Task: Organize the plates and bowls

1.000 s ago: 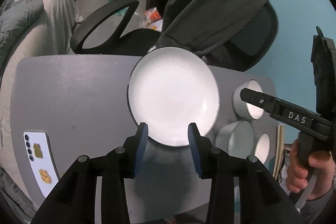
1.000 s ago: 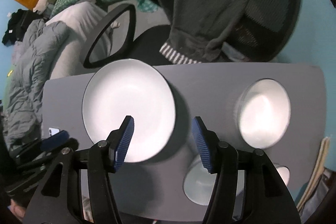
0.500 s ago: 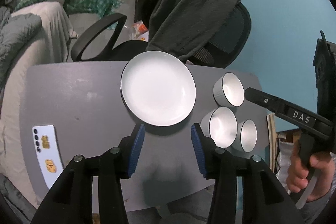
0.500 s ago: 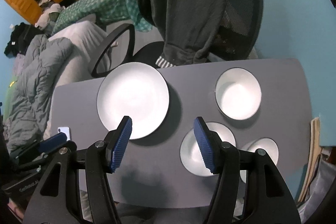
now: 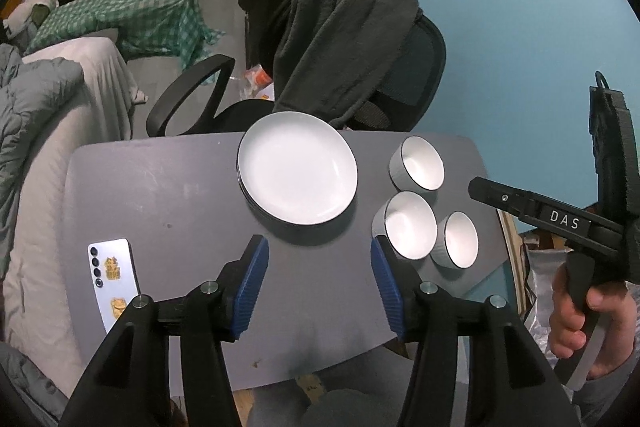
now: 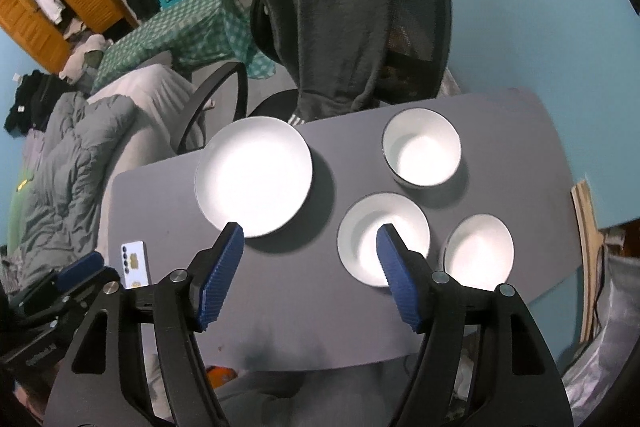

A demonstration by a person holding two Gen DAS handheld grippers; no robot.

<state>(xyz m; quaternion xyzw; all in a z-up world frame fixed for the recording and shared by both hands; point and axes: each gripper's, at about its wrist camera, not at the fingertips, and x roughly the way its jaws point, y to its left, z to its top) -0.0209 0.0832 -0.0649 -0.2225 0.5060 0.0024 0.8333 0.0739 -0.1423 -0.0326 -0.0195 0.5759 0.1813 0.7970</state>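
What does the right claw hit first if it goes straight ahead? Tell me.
Probably bare table. The open right claw aims between the plate and the nearest bowl; its right finger overlaps that bowl's rim in view, so depth leaves some doubt.

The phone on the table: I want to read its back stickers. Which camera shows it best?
The left wrist view: the phone lies unobstructed at the table's left edge, its camera lenses and two gold stickers visible. In the right wrist view the phone is smaller and farther off, with its lower end hidden behind the right claw's black frame.
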